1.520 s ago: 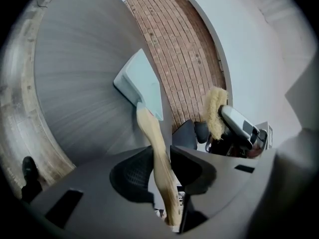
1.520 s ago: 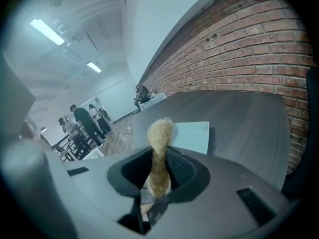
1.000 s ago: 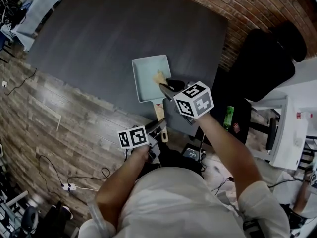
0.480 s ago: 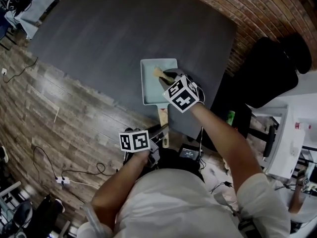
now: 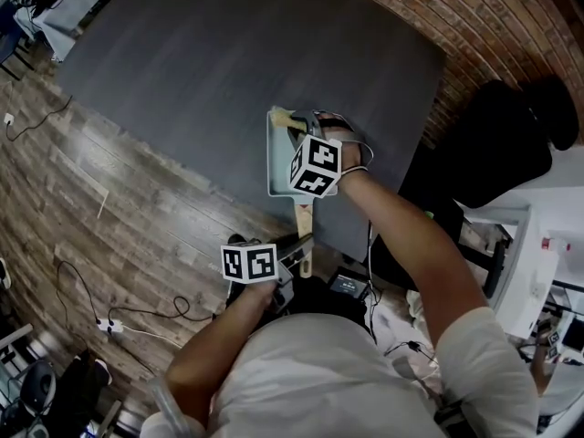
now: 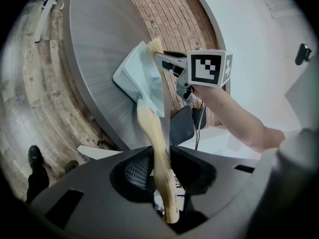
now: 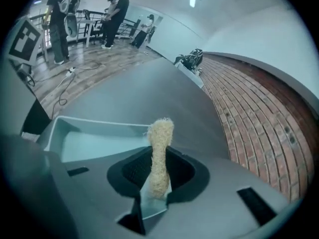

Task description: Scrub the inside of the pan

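Two grippers are in use, one in each of the person's hands. Nearest the body, the left gripper has its jaws partly closed, clamped on the wooden handle of the pan, with the handle's end poking out behind the pads. From that grip the handle runs forward to the pale blue-green, rectangular pan, which sits on the dark grey table near its front edge. Above the pan, the right gripper points steeply down with its jaws closed tight on a tan, fibrous scrub pad, squeezed narrow at the pads and flaring out beyond them. The pad's free end is at the pan's far corner; whether it touches the surface I cannot tell. Beyond the table a brick wall runs along one side, and wooden floor along the other, where several people stand far off.
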{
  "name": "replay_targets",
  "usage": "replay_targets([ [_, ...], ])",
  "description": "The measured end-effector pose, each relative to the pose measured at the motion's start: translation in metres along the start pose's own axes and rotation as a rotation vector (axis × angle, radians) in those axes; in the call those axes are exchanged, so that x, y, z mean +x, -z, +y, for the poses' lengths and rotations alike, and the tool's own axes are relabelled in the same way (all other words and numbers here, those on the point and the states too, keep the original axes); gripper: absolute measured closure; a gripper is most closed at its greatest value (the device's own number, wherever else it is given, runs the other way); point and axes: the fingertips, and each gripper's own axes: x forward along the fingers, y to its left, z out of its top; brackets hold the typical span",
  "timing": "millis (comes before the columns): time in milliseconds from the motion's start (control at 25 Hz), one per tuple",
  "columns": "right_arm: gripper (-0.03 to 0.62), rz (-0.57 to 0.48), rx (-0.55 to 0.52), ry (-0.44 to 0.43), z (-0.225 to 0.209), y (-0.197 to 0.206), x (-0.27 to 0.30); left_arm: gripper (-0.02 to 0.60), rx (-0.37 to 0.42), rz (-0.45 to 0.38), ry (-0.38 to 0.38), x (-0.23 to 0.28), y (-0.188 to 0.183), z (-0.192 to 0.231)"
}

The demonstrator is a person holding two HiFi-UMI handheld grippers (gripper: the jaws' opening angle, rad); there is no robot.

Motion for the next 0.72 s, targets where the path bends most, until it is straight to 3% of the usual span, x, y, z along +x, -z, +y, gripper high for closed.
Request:
replay_targets([
  [240, 0.509, 0.043, -0.127, 0.023, 0.004, 0.000, 0.019, 0.476, 0.010, 0.010, -0.006, -0.001, 0.000, 0.000],
  [720, 0.510, 0.110, -0.158, -0.064, 0.020, 0.010, 0.036, 0.474, 0.029, 0.028, -0.006, -0.005, 0.001, 0.000],
])
